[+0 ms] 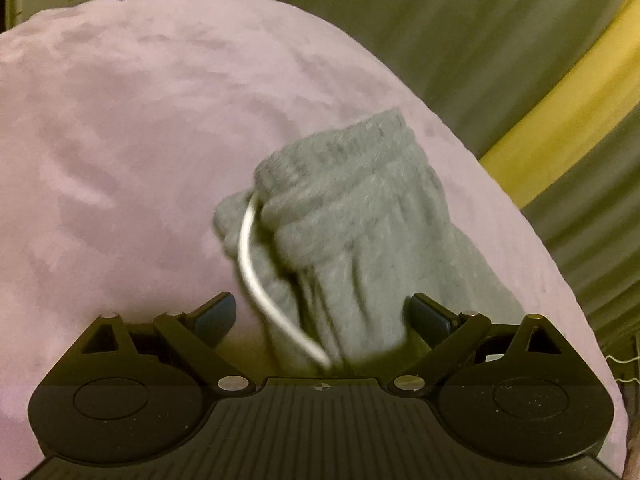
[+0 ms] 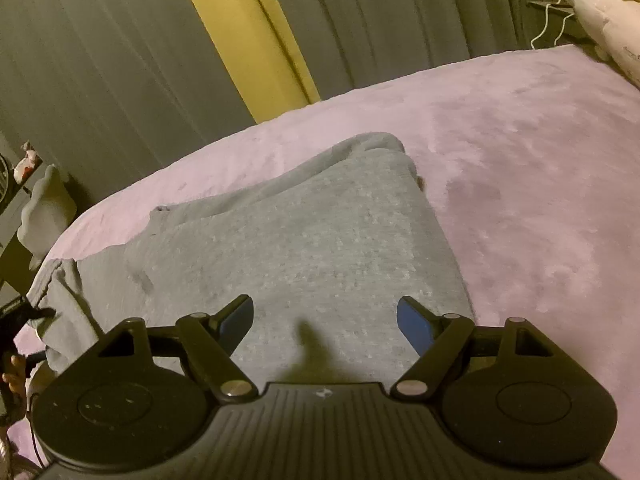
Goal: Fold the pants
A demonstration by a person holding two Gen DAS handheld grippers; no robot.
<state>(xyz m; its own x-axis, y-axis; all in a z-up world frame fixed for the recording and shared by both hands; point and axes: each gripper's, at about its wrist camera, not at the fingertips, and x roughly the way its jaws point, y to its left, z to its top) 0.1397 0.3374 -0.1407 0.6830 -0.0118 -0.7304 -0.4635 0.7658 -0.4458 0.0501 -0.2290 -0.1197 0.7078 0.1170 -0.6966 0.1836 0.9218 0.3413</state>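
Note:
Grey sweatpants (image 2: 304, 232) lie on a pink fleece blanket (image 2: 540, 160). In the right wrist view they lie flat, one layer folded over, stretching away from my right gripper (image 2: 326, 316), which is open and hovers just above the cloth. In the left wrist view the gathered waistband (image 1: 352, 200) with a white drawstring (image 1: 256, 276) lies bunched in front of my left gripper (image 1: 320, 316), which is open with the cloth between its jaws, not clamped.
Grey-green and yellow curtains (image 2: 248, 40) hang behind the bed. A pale pillow (image 2: 608, 28) sits at the far right corner. A white hand-shaped object (image 2: 48, 212) and dark furniture stand at the left edge. The blanket's edge (image 1: 540, 240) drops off at right.

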